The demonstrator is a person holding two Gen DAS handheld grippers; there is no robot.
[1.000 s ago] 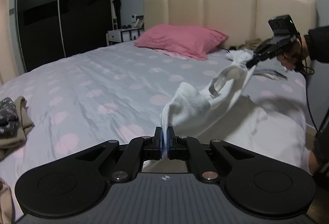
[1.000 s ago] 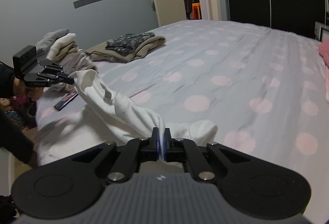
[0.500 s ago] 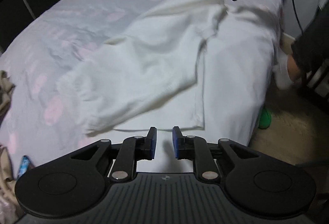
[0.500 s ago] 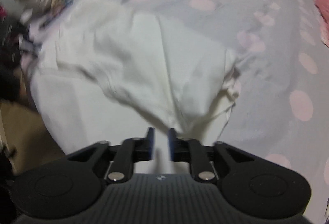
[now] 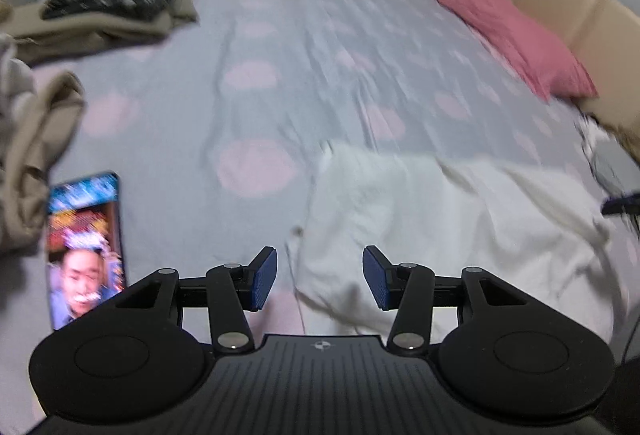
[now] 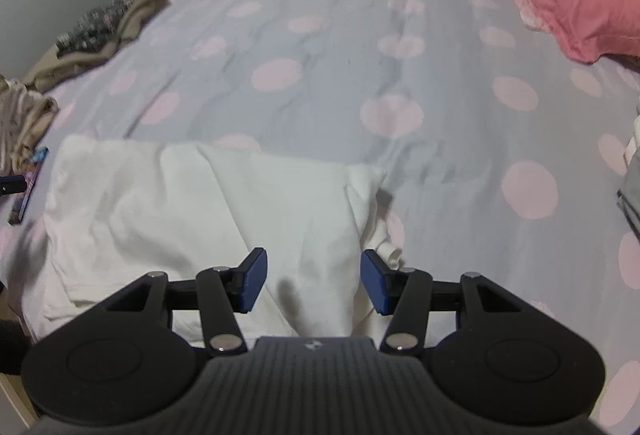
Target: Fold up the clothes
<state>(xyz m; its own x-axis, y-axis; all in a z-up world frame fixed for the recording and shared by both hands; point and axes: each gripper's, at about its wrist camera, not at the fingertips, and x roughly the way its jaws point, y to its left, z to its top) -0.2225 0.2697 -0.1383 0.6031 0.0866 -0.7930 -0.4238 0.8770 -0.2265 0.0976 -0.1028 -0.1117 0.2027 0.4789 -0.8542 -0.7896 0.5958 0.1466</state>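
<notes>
Below both claws, the white garment [image 6: 208,211] now lies spread on the dotted bedspread [image 6: 328,47] at the bed's near edge; a second ago it hung in the air, pinched at each end. The left claw [image 5: 319,278] has let go: its jaws are opening, blue pads clear of the cloth, with the garment's left edge lying beneath the gap. The right claw [image 6: 313,282] has released too, its jaws opening above the garment's right-hand fold, nothing pressed between the pads. Both claws now point down at the bed where before they looked across the room. Left of the left claw a lit phone [image 5: 85,247] lies on the bedspread, beside a heap of beige clothes [image 5: 32,155]. Far ahead to the right sits a pink pillow [image 5: 520,39]; ahead to the left, a folded pile [image 5: 116,7].
</notes>
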